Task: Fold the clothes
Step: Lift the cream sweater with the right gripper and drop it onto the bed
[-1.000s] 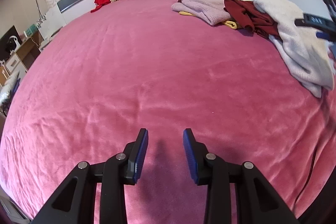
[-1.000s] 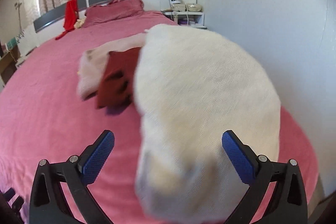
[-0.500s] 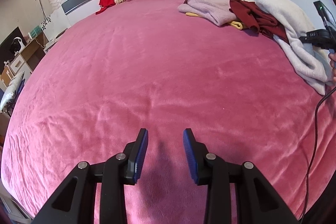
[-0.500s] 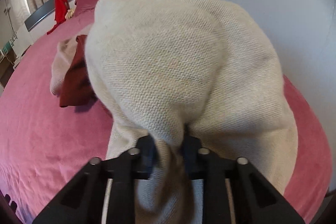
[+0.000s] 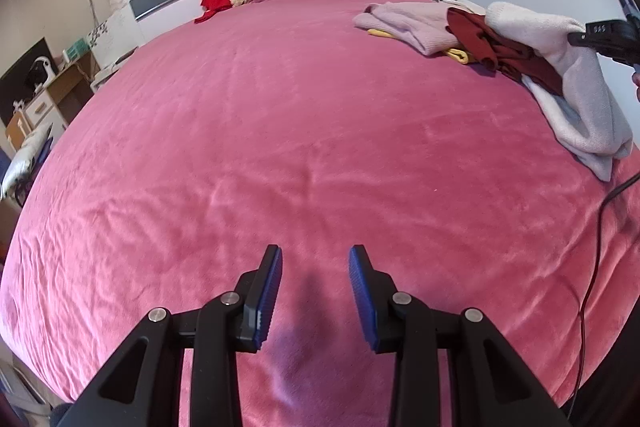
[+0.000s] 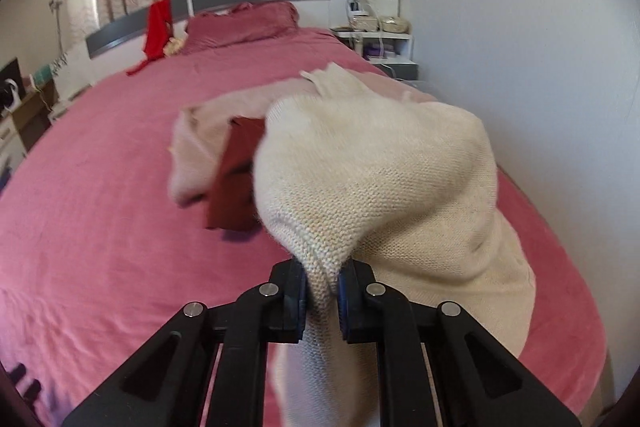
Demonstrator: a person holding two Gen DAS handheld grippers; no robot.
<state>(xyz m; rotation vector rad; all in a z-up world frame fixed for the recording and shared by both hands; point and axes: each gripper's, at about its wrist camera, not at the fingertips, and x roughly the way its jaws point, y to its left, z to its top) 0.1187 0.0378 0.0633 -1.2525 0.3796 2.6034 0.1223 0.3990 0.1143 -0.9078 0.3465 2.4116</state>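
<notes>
Over a pink bedspread, the left gripper hangs with its jaws partly spread and nothing between them, only bare bedding below. To its right, near the bed's edge, lies a heap of clothes: a pale pink sweater, a dark red garment and a cream knit sweater. The right gripper pinches a fold of the cream knit sweater between its pressed-together jaws, the knit bunching up just ahead of the fingertips and draping down beneath them.
</notes>
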